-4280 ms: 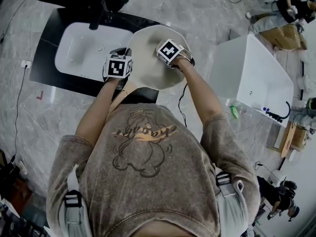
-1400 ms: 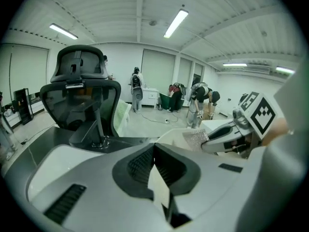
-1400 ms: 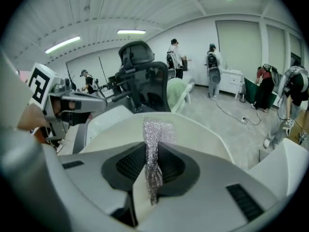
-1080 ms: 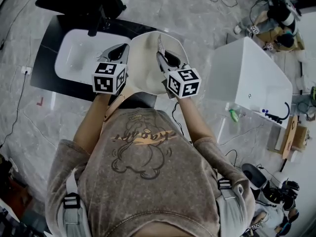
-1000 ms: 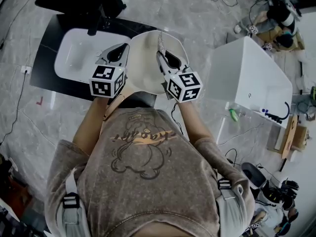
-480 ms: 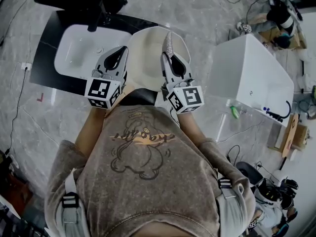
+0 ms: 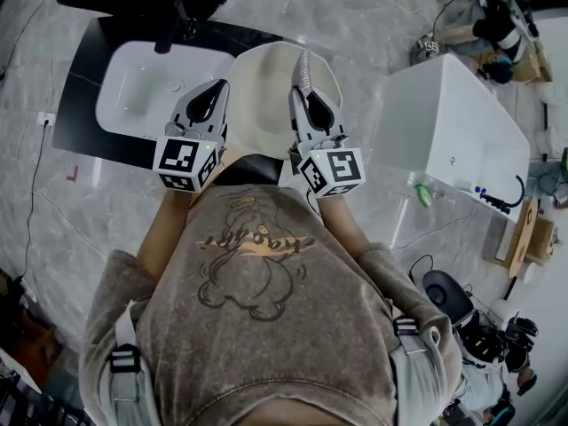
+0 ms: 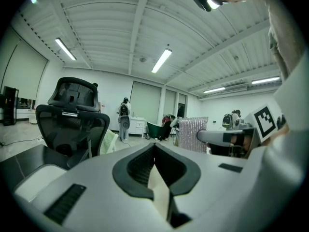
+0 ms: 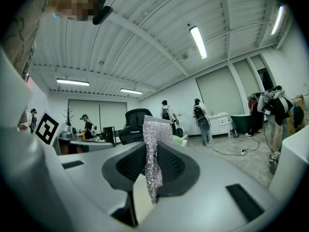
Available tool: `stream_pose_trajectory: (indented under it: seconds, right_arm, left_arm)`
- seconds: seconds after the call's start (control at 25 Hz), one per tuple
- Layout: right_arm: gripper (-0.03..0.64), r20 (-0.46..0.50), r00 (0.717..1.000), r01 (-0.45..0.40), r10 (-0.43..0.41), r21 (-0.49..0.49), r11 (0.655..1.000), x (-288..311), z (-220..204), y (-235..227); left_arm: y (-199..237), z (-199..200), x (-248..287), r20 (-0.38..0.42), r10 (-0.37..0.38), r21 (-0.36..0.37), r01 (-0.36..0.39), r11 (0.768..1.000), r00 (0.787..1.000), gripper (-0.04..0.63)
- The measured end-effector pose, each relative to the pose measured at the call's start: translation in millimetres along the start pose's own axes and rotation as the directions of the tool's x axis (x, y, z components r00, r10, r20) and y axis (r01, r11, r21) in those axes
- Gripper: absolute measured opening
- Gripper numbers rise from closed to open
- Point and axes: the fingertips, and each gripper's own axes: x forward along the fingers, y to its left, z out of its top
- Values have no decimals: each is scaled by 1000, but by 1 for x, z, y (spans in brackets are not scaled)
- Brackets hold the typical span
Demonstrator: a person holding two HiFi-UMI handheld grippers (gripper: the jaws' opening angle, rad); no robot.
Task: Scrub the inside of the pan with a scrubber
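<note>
The cream pan (image 7: 262, 96) lies on the black counter (image 7: 80, 105) beside the white sink (image 7: 142, 82), its tan handle (image 7: 229, 161) toward me. Both grippers are raised and point up at the ceiling. My left gripper (image 7: 216, 89) (image 8: 154, 148) hovers over the pan's left rim, shut with nothing between its jaws. My right gripper (image 7: 300, 85) (image 9: 147, 151) is over the pan's right side, shut on a silver mesh scrubber (image 7: 303, 66) (image 9: 154, 144) that sticks up past the fingertips. The scrubber is off the pan's surface.
A black faucet (image 7: 170, 32) stands behind the sink. A white tub-like unit (image 7: 453, 122) sits to the right on the marble floor. A black office chair (image 8: 72, 112) and several people (image 9: 199, 120) are farther off in the room.
Both grippers have drawn back toward me and tipped upward. The scrubber has lifted out of the pan. Earlier the left gripper was at the pan's handle and the right was down inside the pan.
</note>
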Motion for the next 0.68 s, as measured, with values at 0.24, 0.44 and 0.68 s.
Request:
stream_pose_trajectory:
  seconds: [0.24,0.44,0.68]
  right_arm:
    - [83,-9,1000,-7,7,-7,1000,1,-2,1]
    - [83,-19,1000,-10,10,-15,1000,2,-3,1]
    - [83,-26,1000,-8,7,-21,1000,2,-5,1]
  left_arm:
    - [4,-1,0,-4,14,-9,-14,1000,1000,17]
    - [5,-4,0,-12,18,-10,-18,1000,1000,17]
    - [4,-9,0,-17,24,-14,-24,1000,1000,17]
